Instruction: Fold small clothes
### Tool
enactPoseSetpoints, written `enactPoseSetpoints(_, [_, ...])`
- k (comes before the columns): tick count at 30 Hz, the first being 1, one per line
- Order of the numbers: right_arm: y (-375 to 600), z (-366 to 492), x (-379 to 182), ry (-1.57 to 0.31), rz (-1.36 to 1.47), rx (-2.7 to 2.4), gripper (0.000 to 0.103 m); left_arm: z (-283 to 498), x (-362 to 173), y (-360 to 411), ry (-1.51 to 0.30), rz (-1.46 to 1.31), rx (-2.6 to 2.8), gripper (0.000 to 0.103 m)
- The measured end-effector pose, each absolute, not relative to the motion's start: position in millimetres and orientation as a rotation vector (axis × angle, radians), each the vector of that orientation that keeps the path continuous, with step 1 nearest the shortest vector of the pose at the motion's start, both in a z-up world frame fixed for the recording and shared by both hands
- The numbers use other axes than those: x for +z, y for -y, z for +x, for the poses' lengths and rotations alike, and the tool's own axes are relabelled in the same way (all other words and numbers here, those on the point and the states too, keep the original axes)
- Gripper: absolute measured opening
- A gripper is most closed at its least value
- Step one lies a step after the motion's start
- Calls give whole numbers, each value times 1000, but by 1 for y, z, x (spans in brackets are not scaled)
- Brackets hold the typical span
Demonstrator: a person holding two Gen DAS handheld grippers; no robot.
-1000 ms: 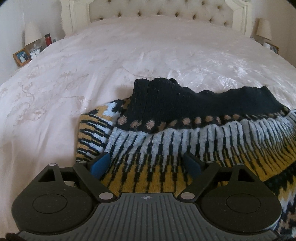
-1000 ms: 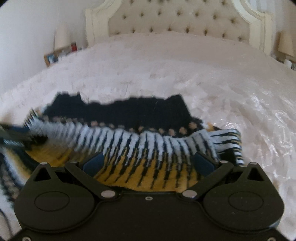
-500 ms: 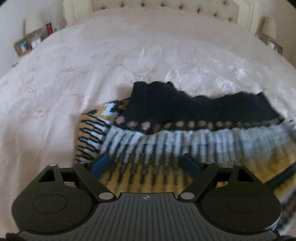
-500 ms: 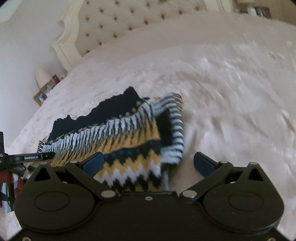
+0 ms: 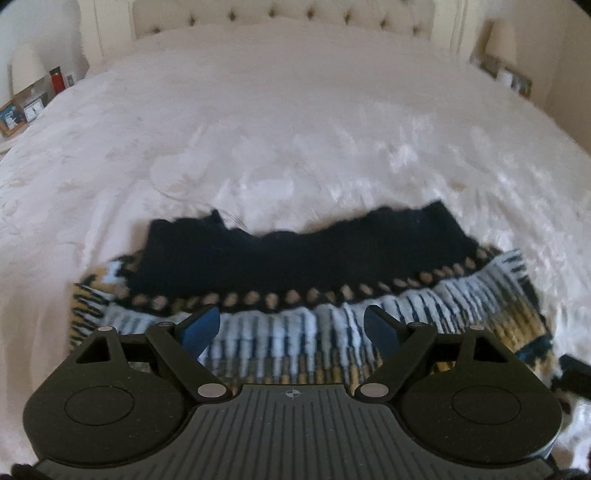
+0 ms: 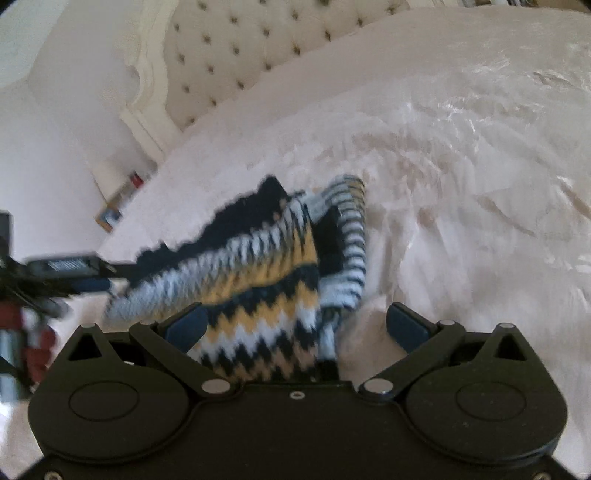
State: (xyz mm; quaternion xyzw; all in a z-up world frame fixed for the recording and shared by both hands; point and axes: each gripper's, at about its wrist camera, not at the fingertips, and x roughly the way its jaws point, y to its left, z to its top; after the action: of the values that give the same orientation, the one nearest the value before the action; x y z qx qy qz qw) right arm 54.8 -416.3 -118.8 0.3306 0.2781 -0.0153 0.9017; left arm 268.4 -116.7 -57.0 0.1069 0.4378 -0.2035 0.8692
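A small knitted sweater (image 5: 295, 266), navy at the top with white, yellow and black zigzag bands, lies folded on the white bed. My left gripper (image 5: 291, 328) is open and empty, its blue fingertips just above the sweater's striped part. In the right wrist view the sweater (image 6: 266, 273) lies as a folded block, seen at an angle. My right gripper (image 6: 295, 325) is open and empty over its near right corner. The left gripper (image 6: 66, 273) shows at the sweater's left side in that view.
The white quilted bedspread (image 5: 295, 129) stretches to a tufted headboard (image 5: 280, 14). A nightstand with photo frames and a red bottle (image 5: 55, 79) stands at the far left, another with a lamp (image 5: 502, 40) at the far right.
Both grippers have pulled back and risen from the sweater. The right gripper has swung round to the sweater's right side and tilted. The sweater stays folded on the bed.
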Motion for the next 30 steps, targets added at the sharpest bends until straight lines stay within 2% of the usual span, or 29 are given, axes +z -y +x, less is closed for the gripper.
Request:
enactPoseSetpoints(4, [432, 58, -121, -582, 745, -46, 103, 279, -88, 131, -1004, 271, -372, 86])
enactPoseSetpoints(7, [440, 57, -127, -577, 781, -49, 103, 284, -108, 134, -1029, 300, -346, 96])
enactPoseSetpoints(21, [439, 48, -141, -547, 736, 9, 103, 237, -84, 127, -976, 333, -320, 94])
enactPoseSetpoints(30, [438, 44, -143, -537, 724, 12, 103, 218, -89, 122, -998, 353, -347, 95])
